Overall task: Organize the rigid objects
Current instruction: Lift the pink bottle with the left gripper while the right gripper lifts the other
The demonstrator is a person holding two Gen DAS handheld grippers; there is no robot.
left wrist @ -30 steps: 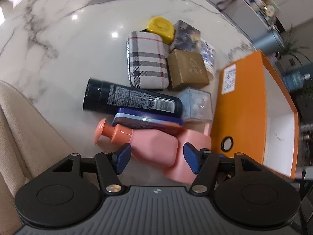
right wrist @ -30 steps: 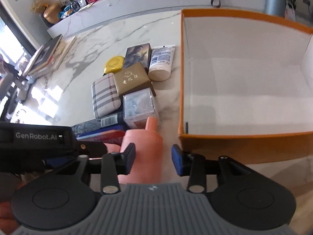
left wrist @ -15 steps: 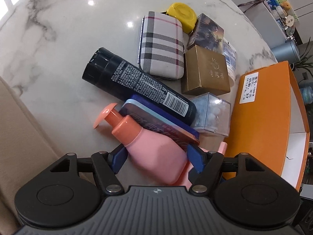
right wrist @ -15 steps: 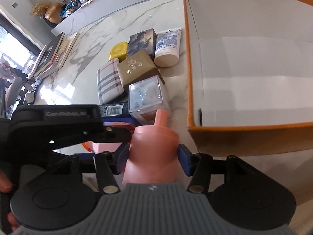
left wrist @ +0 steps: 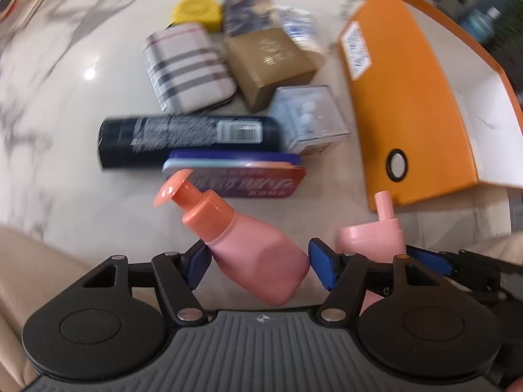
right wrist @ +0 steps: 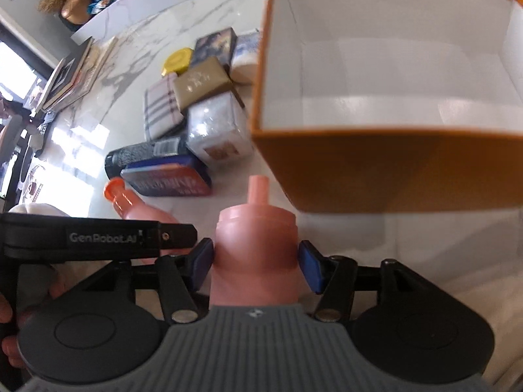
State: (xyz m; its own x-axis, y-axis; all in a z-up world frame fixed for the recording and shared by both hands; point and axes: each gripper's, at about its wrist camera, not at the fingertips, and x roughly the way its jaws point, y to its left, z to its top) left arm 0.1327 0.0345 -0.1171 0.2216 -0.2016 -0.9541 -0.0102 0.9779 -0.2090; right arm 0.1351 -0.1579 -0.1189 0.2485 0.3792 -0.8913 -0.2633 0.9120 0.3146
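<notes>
Pink bottles: my left tool point(left wrist: 256, 263) closing around pump bottle point(left wrist: 251, 248), right tool point(right wrist: 255, 264) opening beside capped bottle point(right wrist: 256, 245), neither clenched | orange box point(right wrist: 376, 176) ahead right, empty | progress: nothing packed, pile ahead untouched on bench point(left wrist: 65, 104)

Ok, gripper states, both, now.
Left gripper: closing, pink pump bottle between the jaws, not yet clamped.
Right gripper: opening, pink nozzle-top bottle between the jaws, not gripped.

Both wrist views steep, close over tabletop point(left wrist: 65, 104) (shared clutter).
</notes>
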